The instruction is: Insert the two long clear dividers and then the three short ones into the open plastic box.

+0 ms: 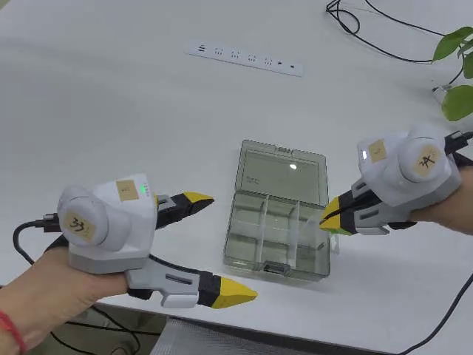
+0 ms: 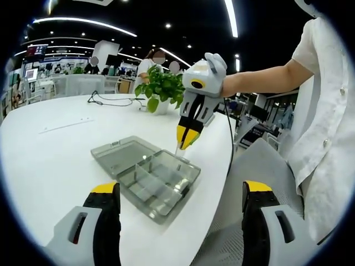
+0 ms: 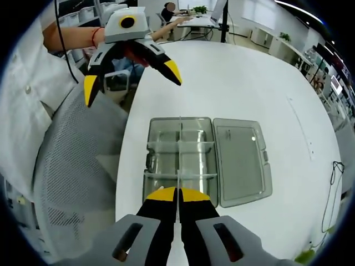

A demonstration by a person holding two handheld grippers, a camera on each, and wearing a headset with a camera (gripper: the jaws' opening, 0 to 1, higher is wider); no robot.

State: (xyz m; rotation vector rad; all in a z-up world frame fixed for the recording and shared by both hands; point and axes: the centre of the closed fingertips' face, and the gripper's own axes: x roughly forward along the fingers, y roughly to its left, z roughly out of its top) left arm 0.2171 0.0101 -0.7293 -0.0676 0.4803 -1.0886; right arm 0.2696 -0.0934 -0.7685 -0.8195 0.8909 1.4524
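The clear grey plastic box (image 1: 277,240) lies open near the table's front edge, its lid (image 1: 283,174) folded flat behind it. Clear dividers (image 1: 264,220) stand inside it. My right gripper (image 1: 331,220) hovers over the box's right edge, shut on a thin clear divider (image 1: 331,237) that hangs down toward the box. The right gripper view shows that divider (image 3: 178,160) edge-on, running from the shut gripper (image 3: 177,195) over the box (image 3: 166,160). My left gripper (image 1: 218,244) is open and holds nothing, just left of the box. From the left gripper (image 2: 180,191) I see the box (image 2: 147,177) and the right gripper (image 2: 187,137).
A white power strip (image 1: 244,58) lies at the back of the table, with black cables (image 1: 369,29) and a green plant (image 1: 458,74) at the back right. The table's front edge runs just below the box. A grey mesh chair (image 3: 72,166) stands beside the table.
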